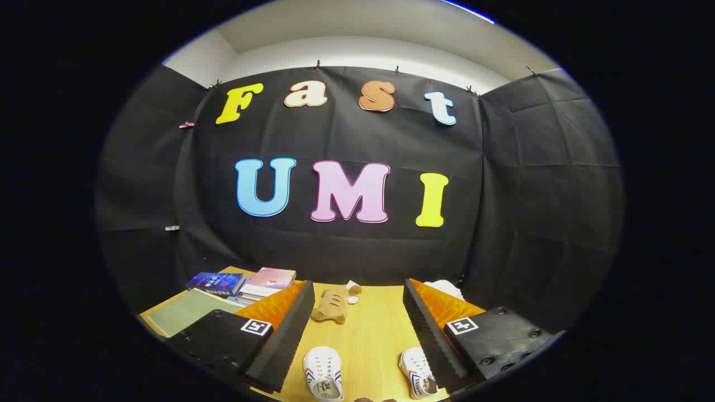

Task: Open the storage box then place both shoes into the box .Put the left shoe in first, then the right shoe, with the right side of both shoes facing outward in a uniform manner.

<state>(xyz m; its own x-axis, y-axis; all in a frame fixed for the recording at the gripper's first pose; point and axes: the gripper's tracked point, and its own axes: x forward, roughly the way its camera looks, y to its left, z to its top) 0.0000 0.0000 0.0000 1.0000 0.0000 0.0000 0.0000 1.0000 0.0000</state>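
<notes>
Two white shoes with red and blue side stripes lie on the wooden table between my fingers. One shoe (323, 374) is near the left finger, the other shoe (418, 373) lies by the right finger and is partly hidden by it. My gripper (357, 321) is held above the table, open wide, with nothing between its fingers.
A tan plush toy (330, 305) lies on the wooden table (371, 335) beyond the shoes, with small white bits next to it. A stack of books (246, 285) and a green mat (184, 315) are at the far left. Something white (444, 287) shows behind the right finger.
</notes>
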